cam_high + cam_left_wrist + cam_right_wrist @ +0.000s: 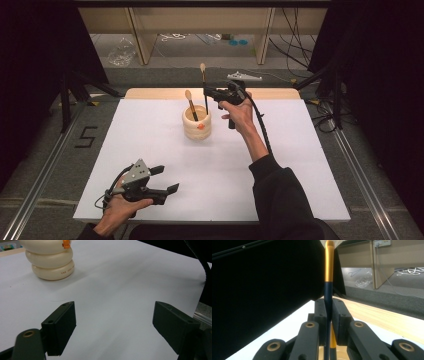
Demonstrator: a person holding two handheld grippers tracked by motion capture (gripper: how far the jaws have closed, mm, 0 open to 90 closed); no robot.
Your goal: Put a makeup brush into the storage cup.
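The white counter (150, 150) carries everything here, its pale wooden far edge showing just beyond the right gripper (209, 92). Next in size are the person's two arms: the right one, in a dark sleeve (280, 190), reaches forward to the far middle of the counter, and the left hand (117, 207) rests at the near left corner.

The cream ringed holder (196, 122) stands directly below the right gripper's fingers and well ahead of the left gripper's fingers; in the left gripper view the holder (51, 263) sits upright at the upper left, with a small orange mark on its side.

The left gripper (167, 180) lies low over the counter with its fingers (61, 325) spread wide and nothing between them, only bare counter.

The right gripper's fingers (339, 315) are pressed tight on the dark handle of a makeup brush (204, 85), which stands upright between them, its gold ferrule and pale bristle tip rising above the fingers and its lower end reaching down into the holder. In the right gripper view the brush (328, 277) runs straight up between the fingers.

A second brush (190, 104) leans in the holder, just left of the gripped one.
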